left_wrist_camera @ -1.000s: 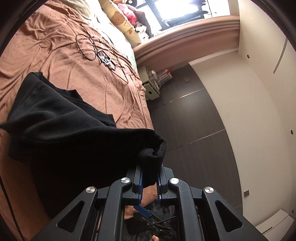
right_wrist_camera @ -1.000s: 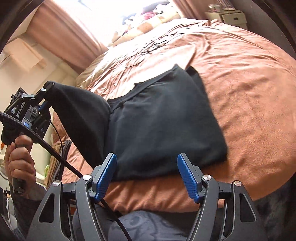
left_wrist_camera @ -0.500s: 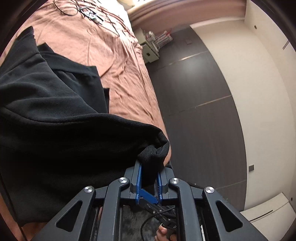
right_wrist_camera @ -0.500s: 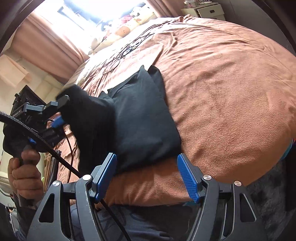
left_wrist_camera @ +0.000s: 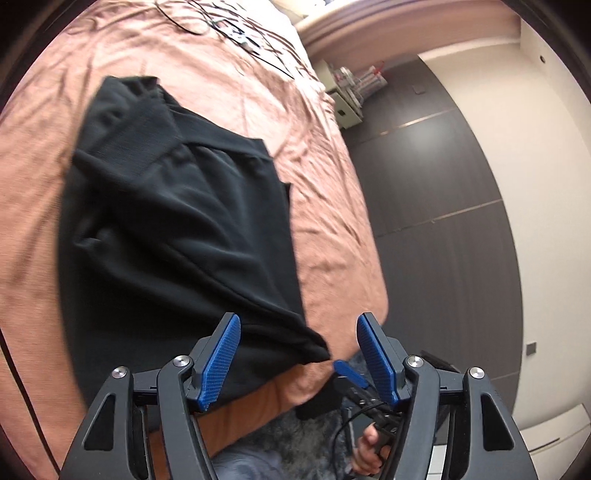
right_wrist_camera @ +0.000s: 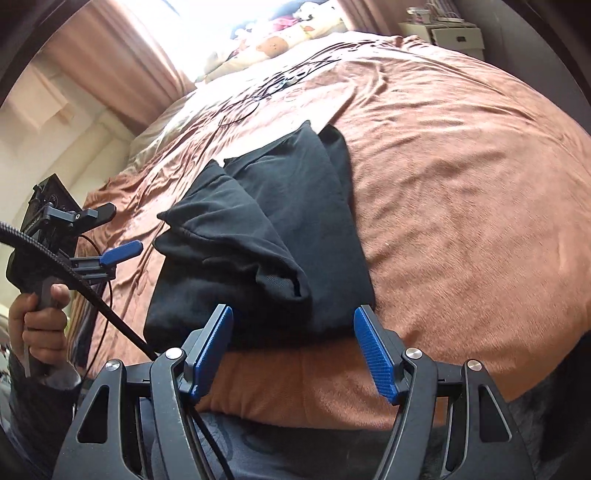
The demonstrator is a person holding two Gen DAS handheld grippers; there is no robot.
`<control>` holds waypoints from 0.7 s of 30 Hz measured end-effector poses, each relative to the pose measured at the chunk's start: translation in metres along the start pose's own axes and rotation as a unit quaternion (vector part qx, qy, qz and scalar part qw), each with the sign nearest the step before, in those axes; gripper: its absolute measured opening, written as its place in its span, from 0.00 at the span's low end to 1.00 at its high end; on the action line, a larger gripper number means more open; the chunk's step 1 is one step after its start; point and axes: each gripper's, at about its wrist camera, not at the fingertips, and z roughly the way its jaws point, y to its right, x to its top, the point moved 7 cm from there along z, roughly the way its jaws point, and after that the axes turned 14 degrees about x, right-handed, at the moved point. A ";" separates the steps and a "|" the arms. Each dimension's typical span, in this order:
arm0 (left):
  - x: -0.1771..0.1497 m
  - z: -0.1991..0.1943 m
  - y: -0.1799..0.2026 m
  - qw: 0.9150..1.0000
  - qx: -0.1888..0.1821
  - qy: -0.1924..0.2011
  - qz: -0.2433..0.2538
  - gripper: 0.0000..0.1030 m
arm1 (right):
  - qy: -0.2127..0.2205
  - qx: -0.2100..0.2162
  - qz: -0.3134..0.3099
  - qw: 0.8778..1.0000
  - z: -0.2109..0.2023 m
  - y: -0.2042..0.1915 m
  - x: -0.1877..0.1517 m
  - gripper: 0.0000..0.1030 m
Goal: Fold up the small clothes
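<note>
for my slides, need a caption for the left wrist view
Left gripper, jaws opening, above the folded black garment on the brown bedspread.

Left wrist view sits low at the bed's (left_wrist_camera: 332, 229) near edge, peering along its own blue fingers (left_wrist_camera: 221, 354), angled down and close over the black garment (left_wrist_camera: 177, 221), with the dark wardrobe wall (left_wrist_camera: 424, 192) running up the right. Right wrist view hangs at that same near edge, also tilted down, looking up the bed toward the bright window (right_wrist_camera: 236, 22) at the far end. Both views share the garment and brown bedcover, and each catches the other gripper: the left gripper (right_wrist_camera: 110, 236) shows here.
</note>
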 end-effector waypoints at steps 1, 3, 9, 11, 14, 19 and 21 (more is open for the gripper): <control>0.003 -0.002 -0.006 1.000 0.007 0.001 -0.005 0.65 | -0.003 -0.002 -0.003 1.000 0.005 -0.001 0.002 0.57; 0.004 -0.003 -0.024 1.000 0.020 0.000 -0.016 0.65 | -0.012 -0.004 -0.005 1.000 0.016 0.001 0.006 0.51; 0.006 0.008 -0.059 0.998 0.042 -0.013 -0.050 0.66 | -0.025 -0.019 -0.009 0.999 0.030 0.005 0.009 0.47; 0.007 0.019 -0.063 0.997 0.047 -0.020 -0.057 0.66 | -0.027 -0.019 -0.010 0.999 0.031 0.006 0.009 0.39; 0.010 0.030 -0.070 0.996 0.054 -0.026 -0.067 0.66 | -0.024 -0.015 -0.014 1.000 0.031 0.006 0.009 0.20; 0.019 0.048 -0.075 0.994 0.070 -0.025 -0.084 0.67 | -0.004 -0.011 -0.019 1.000 0.027 0.006 0.011 0.11; 0.024 0.053 -0.075 0.993 0.072 -0.019 -0.089 0.67 | 0.004 -0.006 -0.018 1.000 0.025 0.009 0.010 0.10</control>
